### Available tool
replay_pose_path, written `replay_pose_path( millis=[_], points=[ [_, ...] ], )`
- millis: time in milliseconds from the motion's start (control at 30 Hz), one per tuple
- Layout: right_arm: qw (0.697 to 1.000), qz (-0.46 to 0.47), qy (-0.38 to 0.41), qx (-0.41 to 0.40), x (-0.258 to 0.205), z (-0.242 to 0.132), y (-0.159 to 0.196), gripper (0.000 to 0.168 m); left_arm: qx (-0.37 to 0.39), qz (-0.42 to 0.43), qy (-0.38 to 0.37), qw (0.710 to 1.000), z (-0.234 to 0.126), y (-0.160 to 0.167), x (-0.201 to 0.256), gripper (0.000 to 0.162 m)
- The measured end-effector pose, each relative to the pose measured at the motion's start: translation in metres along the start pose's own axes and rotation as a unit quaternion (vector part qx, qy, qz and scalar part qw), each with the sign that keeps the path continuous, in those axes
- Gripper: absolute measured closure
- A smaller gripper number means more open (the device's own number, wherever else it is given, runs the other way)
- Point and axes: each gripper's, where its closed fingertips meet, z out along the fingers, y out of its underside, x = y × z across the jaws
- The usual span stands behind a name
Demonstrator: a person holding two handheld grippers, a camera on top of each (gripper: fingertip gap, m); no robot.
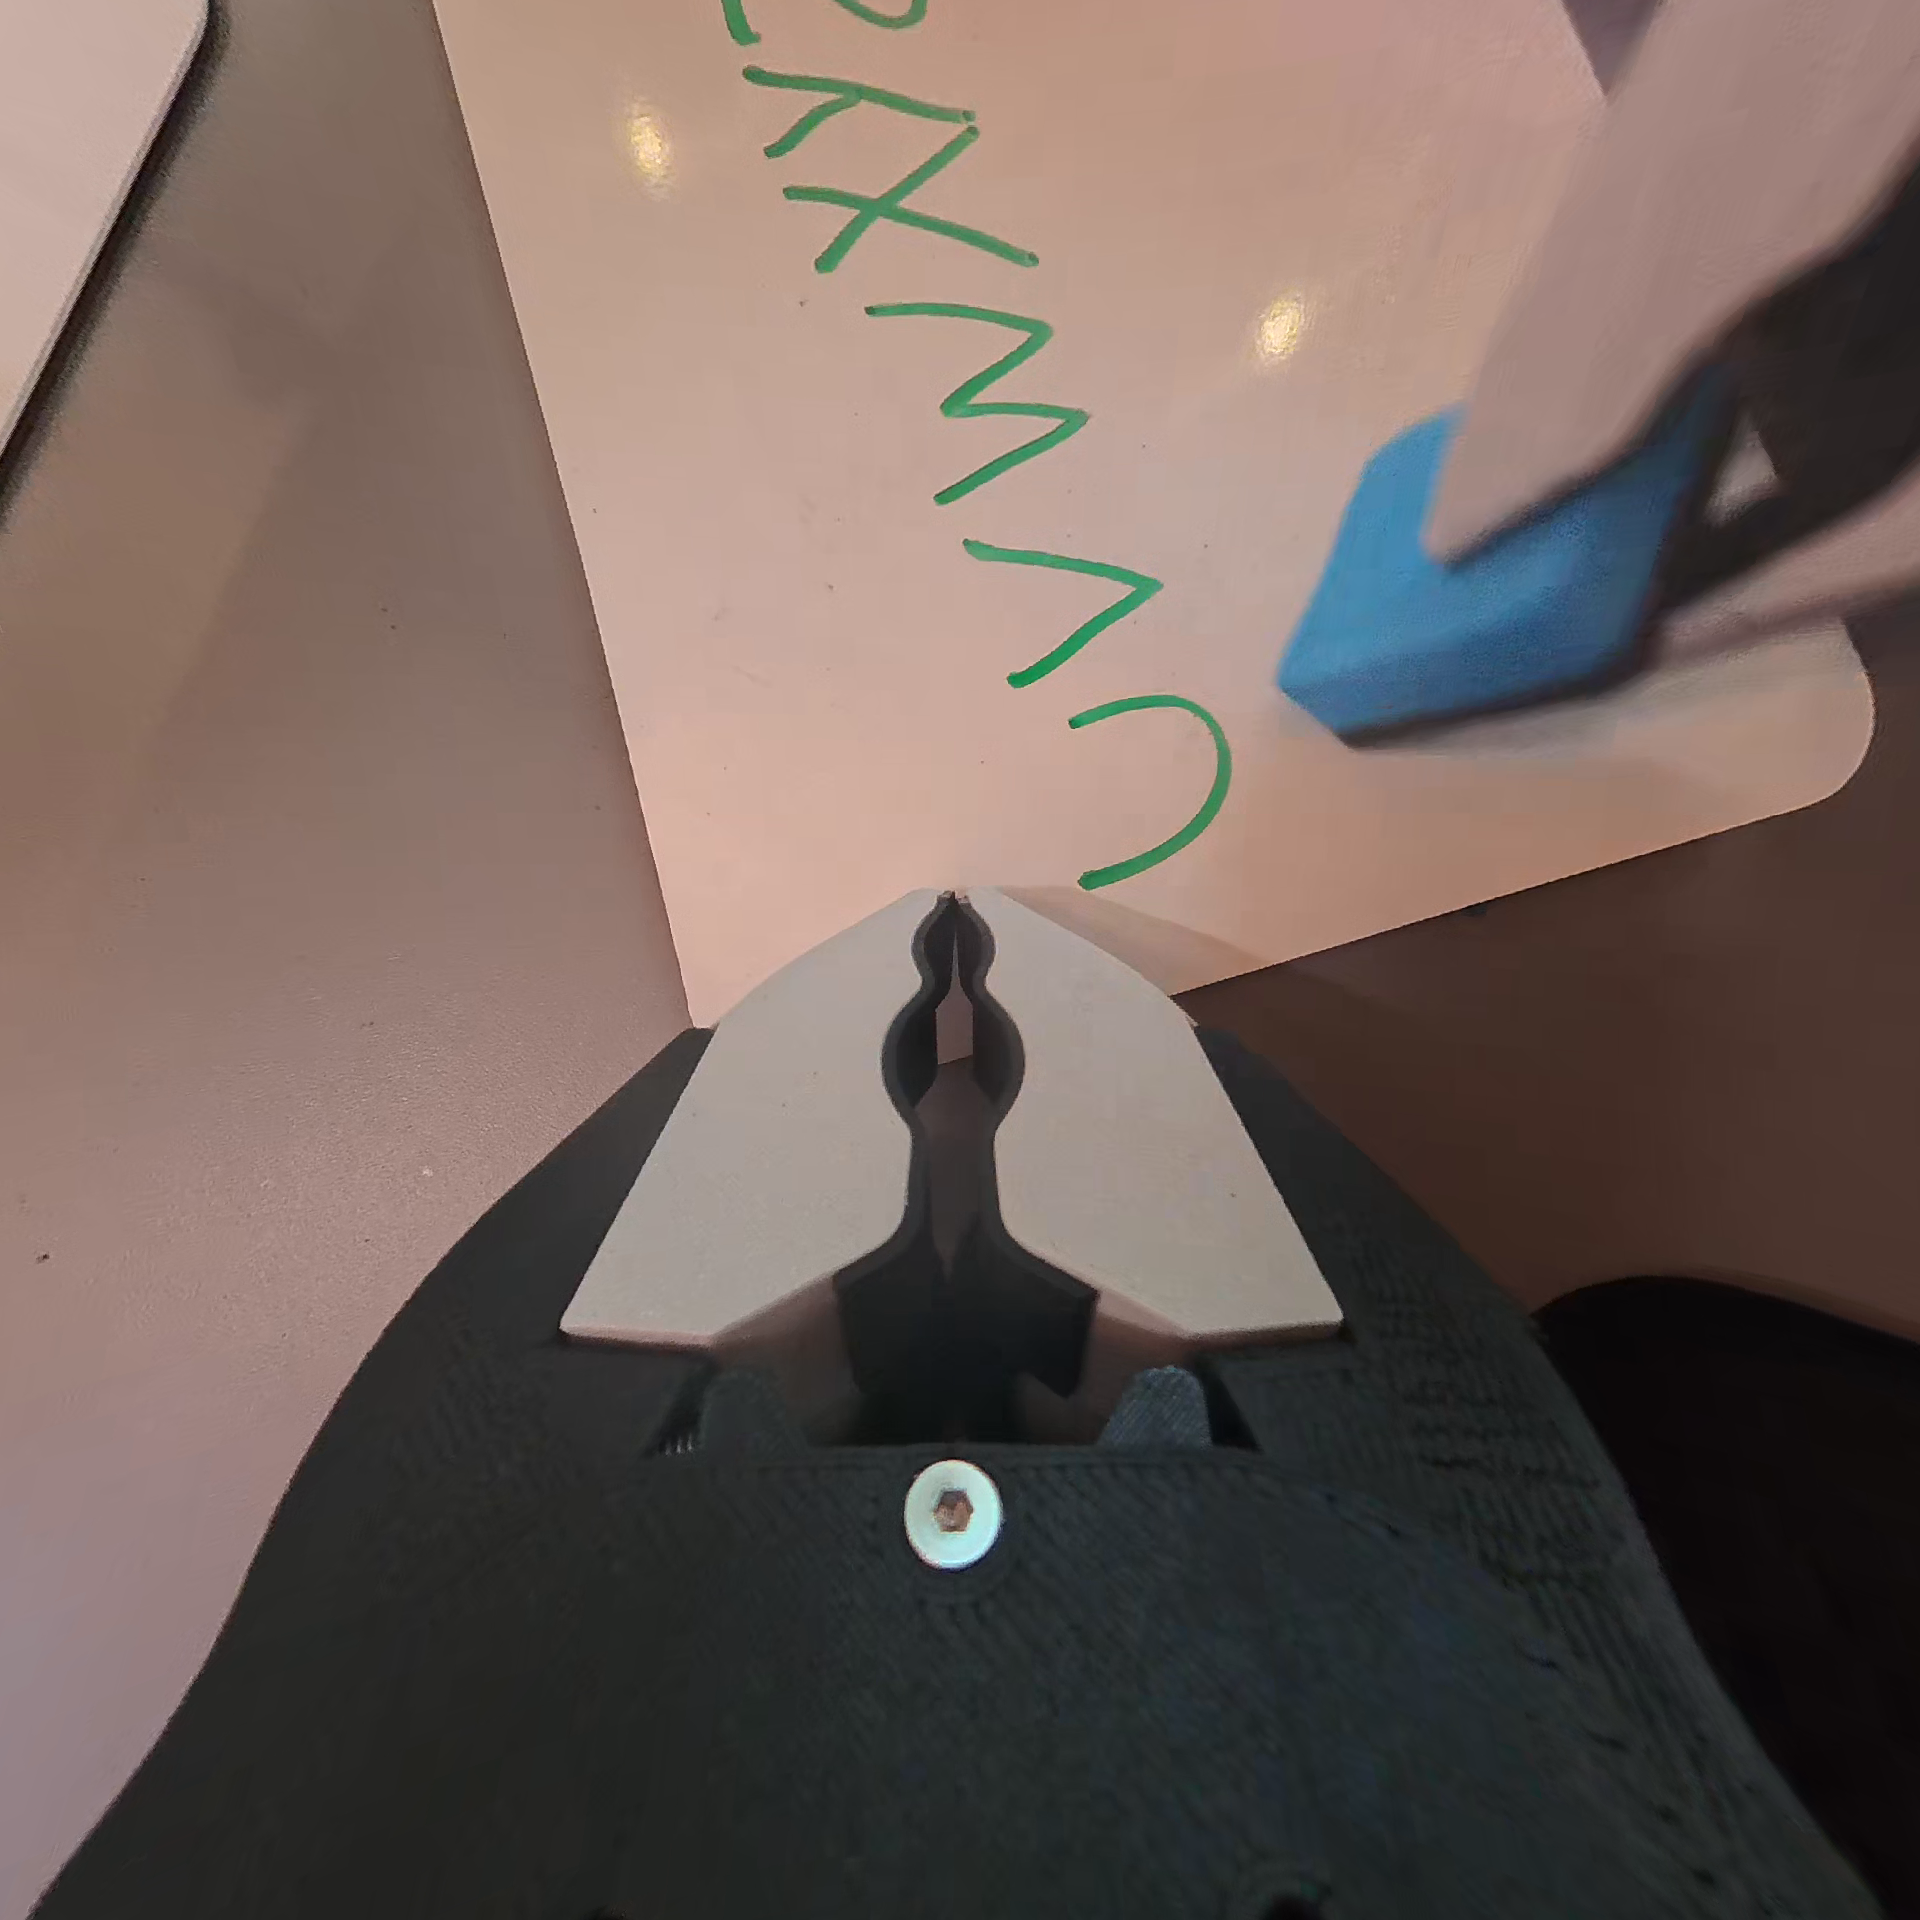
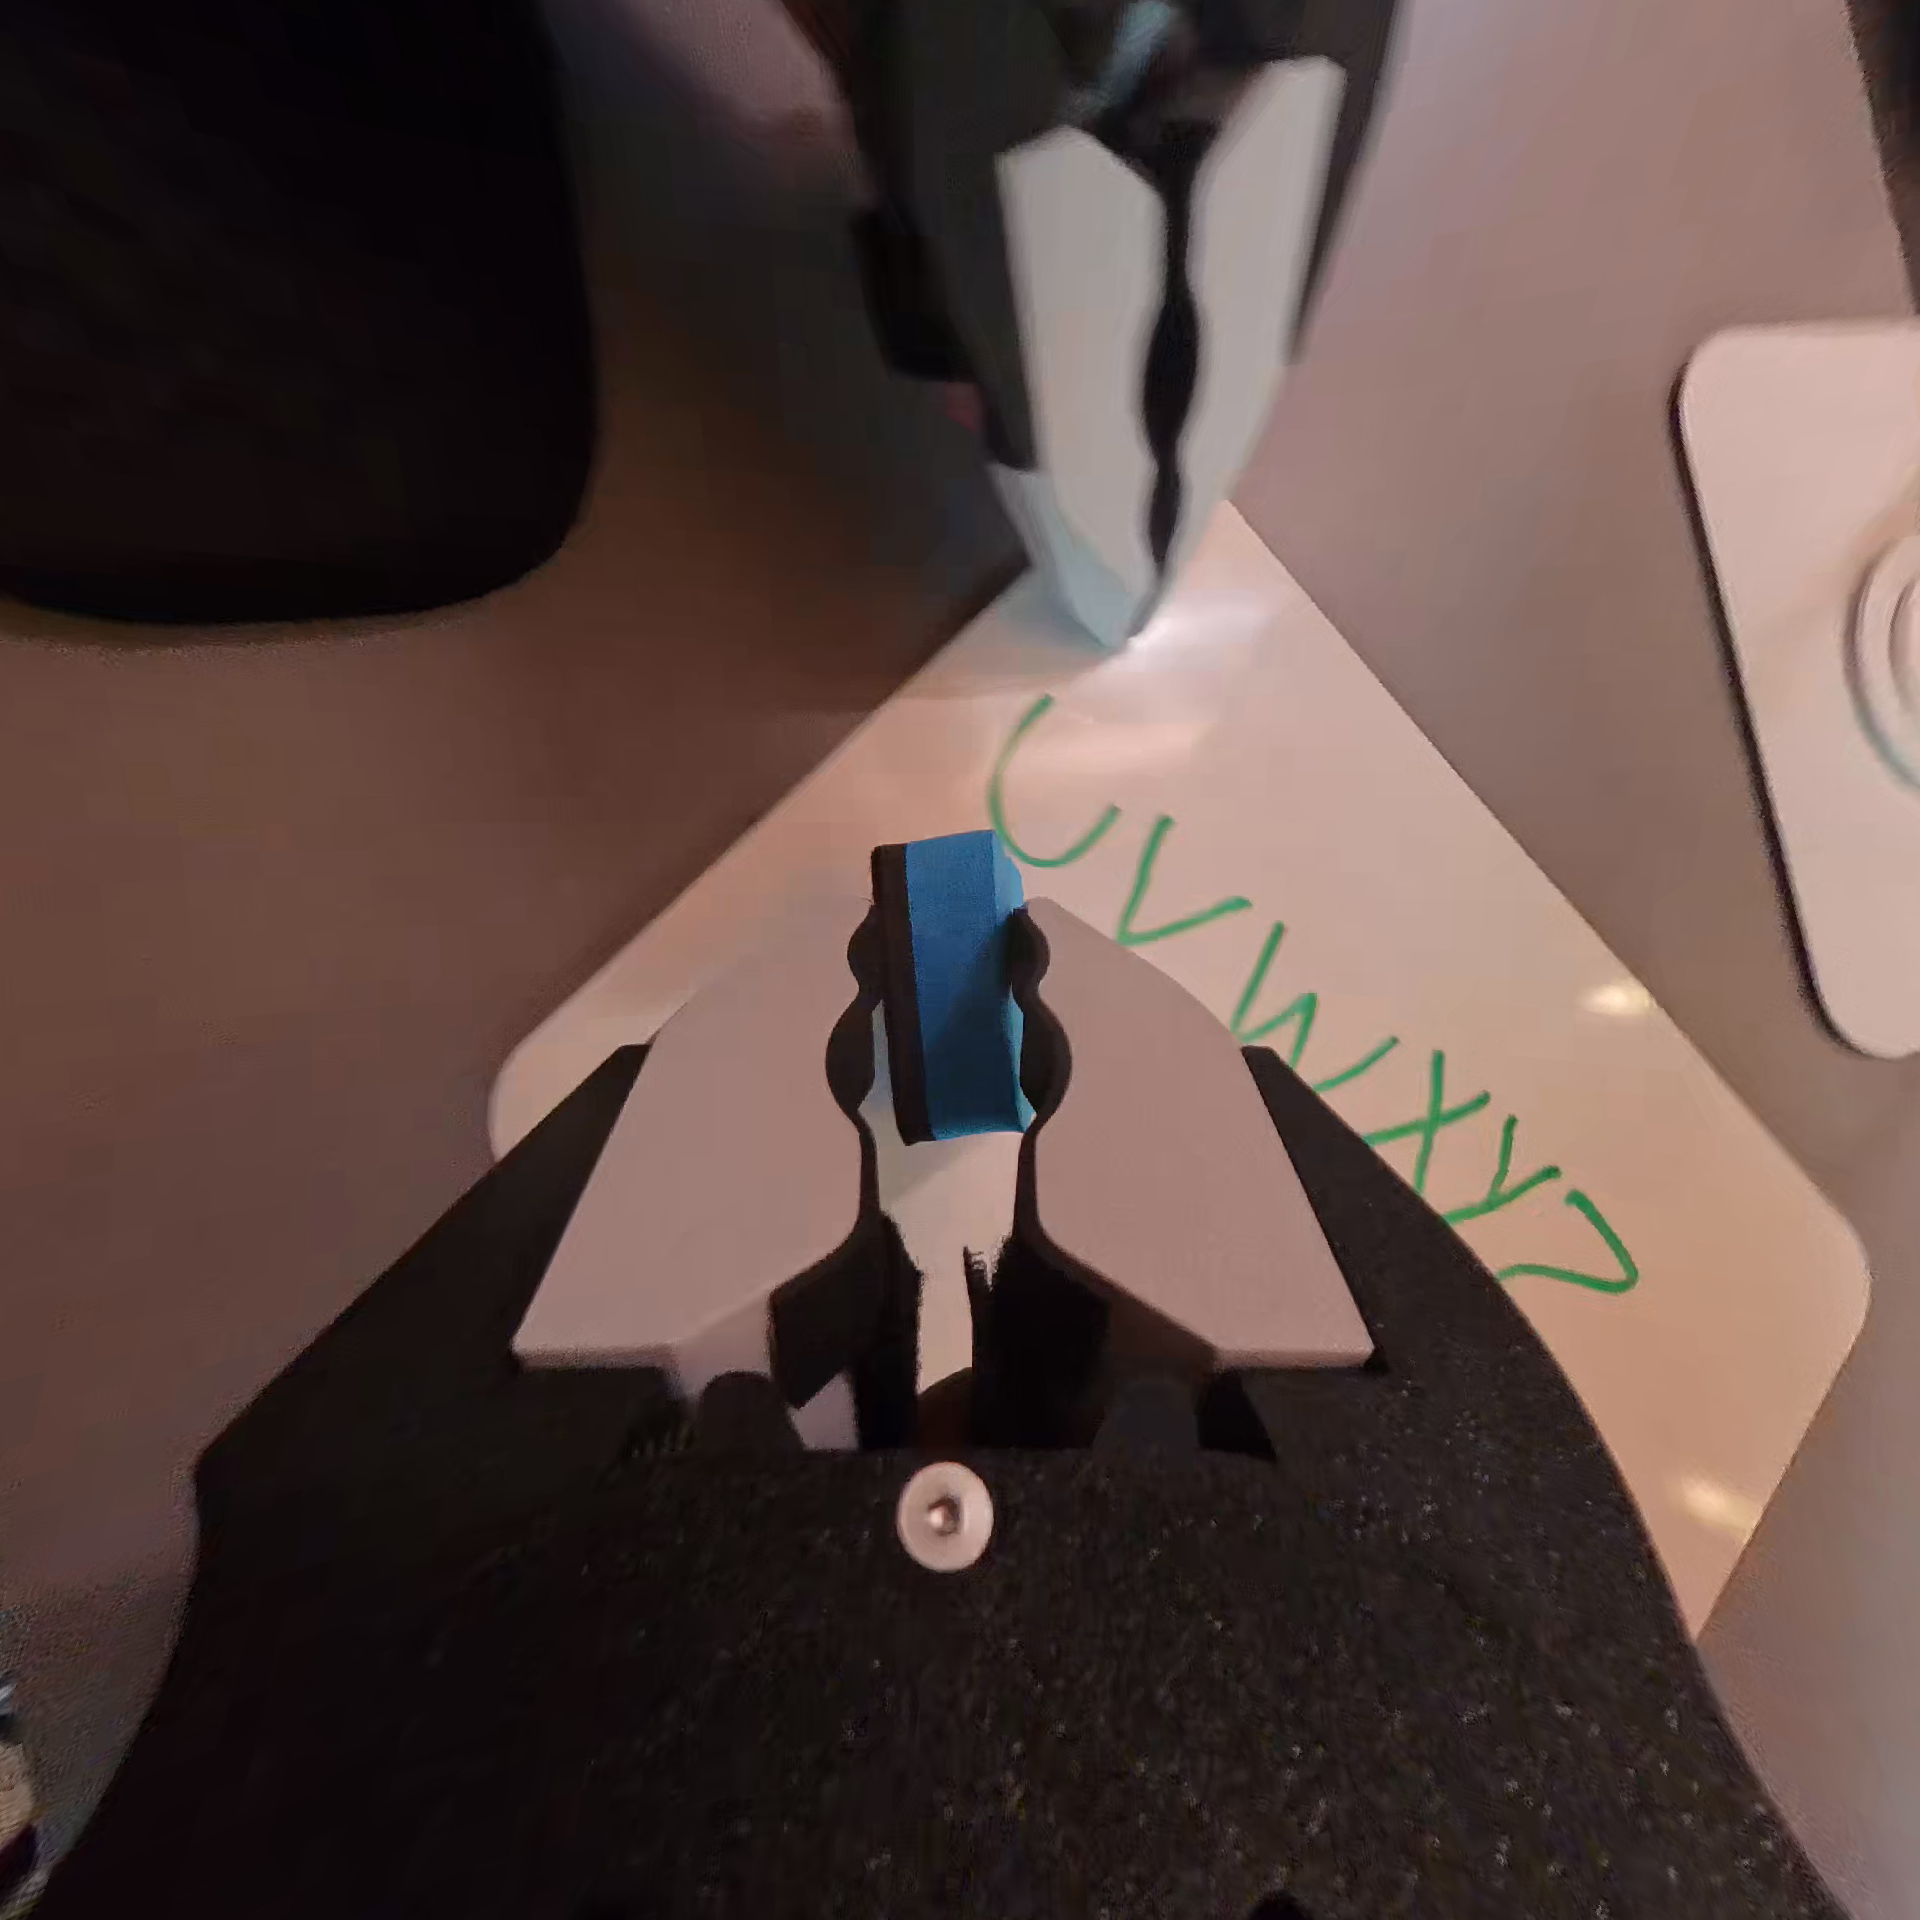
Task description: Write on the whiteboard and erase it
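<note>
The whiteboard (image 1: 779, 623) lies flat on a brown table and bears a line of green marker writing (image 1: 997, 416). My left gripper (image 1: 953, 896) is shut and empty, its tips down on the board near one edge, at the end of the writing. My right gripper (image 2: 951, 925) is shut on a blue eraser (image 2: 961, 987) with a black backing. In the left wrist view the right gripper (image 1: 1579, 561) holds the eraser (image 1: 1392, 623) tilted, low over the board's corner beside the writing. I cannot tell whether it touches. The right wrist view shows the whiteboard (image 2: 1371, 883), writing (image 2: 1278, 997) and left gripper (image 2: 1127, 613).
A white rounded slab (image 2: 1787, 623) lies on the table (image 1: 260, 831) beside the board; it also shows in the left wrist view (image 1: 73, 156). A black object (image 2: 260, 312) sits off the table edge near the left gripper. About 9 cm separates my left fingertips from my right.
</note>
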Motion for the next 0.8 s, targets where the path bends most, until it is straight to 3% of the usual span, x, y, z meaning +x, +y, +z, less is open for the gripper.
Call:
replay_pose_path(
  millis=[67,167,233,367,400,467,533,600,700,767,800],
  points=[
    [1.000,-0.009,-0.021,0.009,-0.023,-0.001,-0.006,0.137,-0.002,0.004,-0.002,1.000,0.000,0.000,0.000,0.161],
    [0.996,0.054,-0.063,0.025,-0.024,-0.010,-0.008,0.107,-0.002,0.007,-0.002,1.000,0.000,0.000,0.001,0.161],
    [0.987,0.113,-0.100,0.052,-0.017,-0.014,-0.012,0.106,-0.003,0.010,0.002,1.000,0.000,0.000,0.002,0.161],
    [0.990,0.117,-0.082,-0.019,-0.023,0.005,0.003,0.089,-0.004,0.014,-0.004,1.000,0.000,0.000,0.002,0.161],
    [0.989,0.124,-0.070,-0.024,-0.025,0.009,0.003,0.090,-0.004,0.014,-0.004,1.000,0.000,0.000,0.002,0.161],
    [0.989,0.134,-0.047,-0.037,-0.028,0.015,0.007,0.110,-0.002,0.013,-0.005,1.000,0.000,0.000,0.002,0.161],
    [0.989,0.138,-0.027,-0.040,-0.022,0.014,0.011,0.113,0.001,0.010,-0.006,1.000,0.001,0.000,0.002,0.161],
    [0.988,0.144,0.020,-0.057,0.012,0.008,0.030,0.114,0.004,0.005,-0.005,1.000,0.001,0.000,0.003,0.161],
    [0.966,0.207,0.124,-0.092,0.111,-0.009,0.088,0.114,0.012,-0.015,0.027,0.999,0.001,-0.001,0.011,0.161],
    [0.947,0.278,0.139,-0.081,0.158,-0.012,0.114,0.114,0.015,-0.022,0.028,0.999,0.002,-0.001,0.010,0.161],
    [0.946,0.295,0.117,-0.065,0.159,-0.005,0.108,0.114,0.017,-0.024,0.024,0.999,0.002,-0.001,0.008,0.161]
  ],
)
